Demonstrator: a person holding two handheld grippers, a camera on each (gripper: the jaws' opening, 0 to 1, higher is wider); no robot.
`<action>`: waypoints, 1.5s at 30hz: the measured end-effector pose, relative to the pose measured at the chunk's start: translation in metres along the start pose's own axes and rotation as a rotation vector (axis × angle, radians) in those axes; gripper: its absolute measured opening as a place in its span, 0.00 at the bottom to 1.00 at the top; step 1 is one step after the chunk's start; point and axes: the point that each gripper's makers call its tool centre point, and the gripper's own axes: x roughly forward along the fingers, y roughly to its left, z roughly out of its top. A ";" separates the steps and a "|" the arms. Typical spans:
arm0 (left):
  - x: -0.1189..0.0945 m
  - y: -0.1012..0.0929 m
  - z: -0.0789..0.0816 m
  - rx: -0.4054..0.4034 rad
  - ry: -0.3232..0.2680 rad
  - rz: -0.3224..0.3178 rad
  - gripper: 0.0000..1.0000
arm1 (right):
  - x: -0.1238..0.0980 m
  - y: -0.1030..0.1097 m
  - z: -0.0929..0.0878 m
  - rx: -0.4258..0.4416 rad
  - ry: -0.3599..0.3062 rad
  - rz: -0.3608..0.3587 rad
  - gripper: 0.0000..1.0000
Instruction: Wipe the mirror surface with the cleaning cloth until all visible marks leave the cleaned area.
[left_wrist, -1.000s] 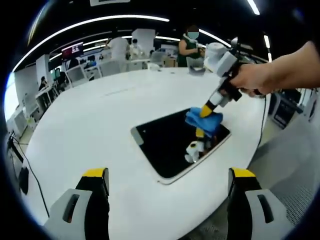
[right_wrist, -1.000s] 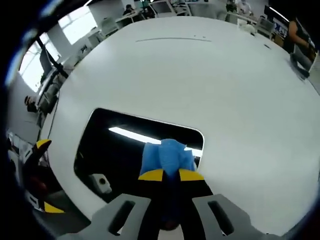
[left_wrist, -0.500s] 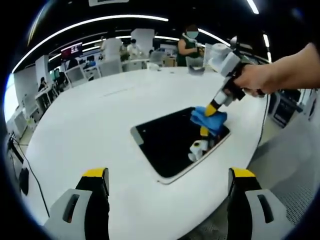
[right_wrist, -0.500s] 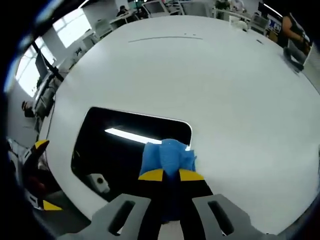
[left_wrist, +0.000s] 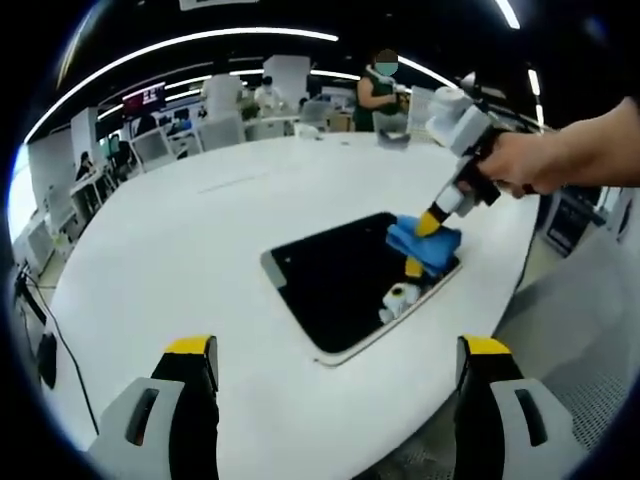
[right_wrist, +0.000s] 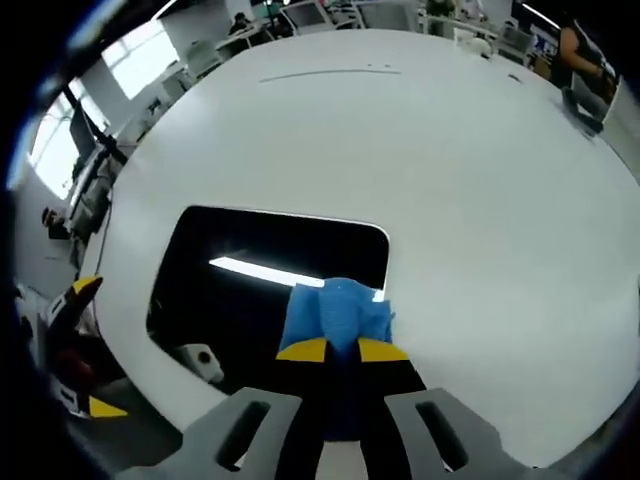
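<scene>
A dark rectangular mirror (left_wrist: 350, 282) (right_wrist: 260, 290) with a pale rim lies flat on the white round table (left_wrist: 200, 250) (right_wrist: 450, 180). My right gripper (left_wrist: 430, 226) (right_wrist: 341, 349) is shut on a blue cleaning cloth (left_wrist: 422, 243) (right_wrist: 335, 311) and presses it on the mirror near one corner. A person's hand (left_wrist: 540, 160) holds that gripper. My left gripper (left_wrist: 335, 350) stands open above the table's near edge, with nothing between its yellow-tipped fingers (left_wrist: 190, 347), a good way short of the mirror.
Desks, chairs and people (left_wrist: 380, 90) stand beyond the table's far side. A small object (right_wrist: 590, 115) lies at the table's far edge. A cable (left_wrist: 60, 350) hangs past the left rim. The floor (left_wrist: 590, 330) lies to the right.
The right gripper has slid the blue cloth a short way along the mirror toward its far right corner. The left gripper has held still.
</scene>
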 end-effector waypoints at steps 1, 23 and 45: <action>0.000 0.000 0.000 0.003 0.001 -0.002 0.99 | -0.001 0.000 -0.002 -0.009 -0.004 -0.002 0.04; -0.001 -0.005 0.003 -0.047 -0.025 -0.028 0.99 | -0.010 0.012 -0.027 0.019 0.001 0.004 0.04; -0.024 0.032 0.010 0.022 -0.060 -0.014 1.00 | -0.005 0.042 -0.025 0.036 -0.015 0.036 0.04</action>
